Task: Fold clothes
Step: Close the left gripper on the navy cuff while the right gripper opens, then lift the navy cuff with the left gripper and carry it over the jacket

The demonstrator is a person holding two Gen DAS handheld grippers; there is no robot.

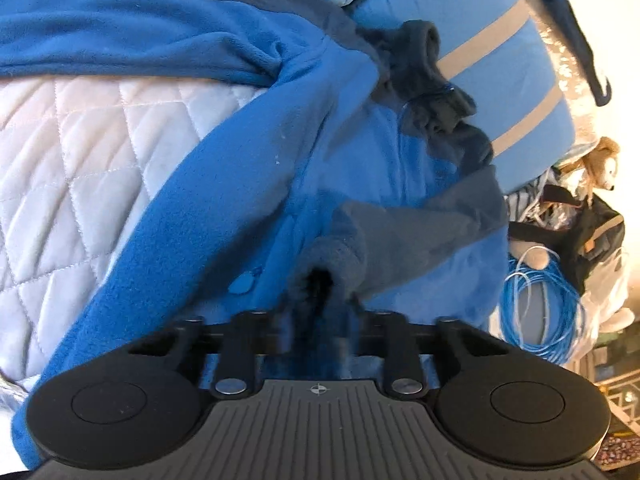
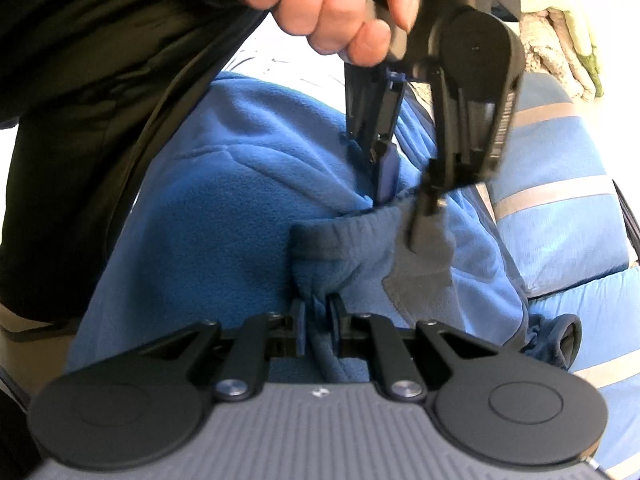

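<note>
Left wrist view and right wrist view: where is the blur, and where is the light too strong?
Left wrist view: fingertips of left gripper smeared on the blue fleece garment; upper right corner washed out. Right wrist view: the other gripper blurred, the right gripper sharper.

A white quilted bed cover (image 1: 80, 152) lies at the left. A light blue cushion with grey stripes (image 1: 500, 60) sits at the upper right. Beside it a coil of blue cable (image 1: 540, 304) rests against a black bag (image 1: 580, 236), with a plush toy (image 1: 602, 164) above.
</note>
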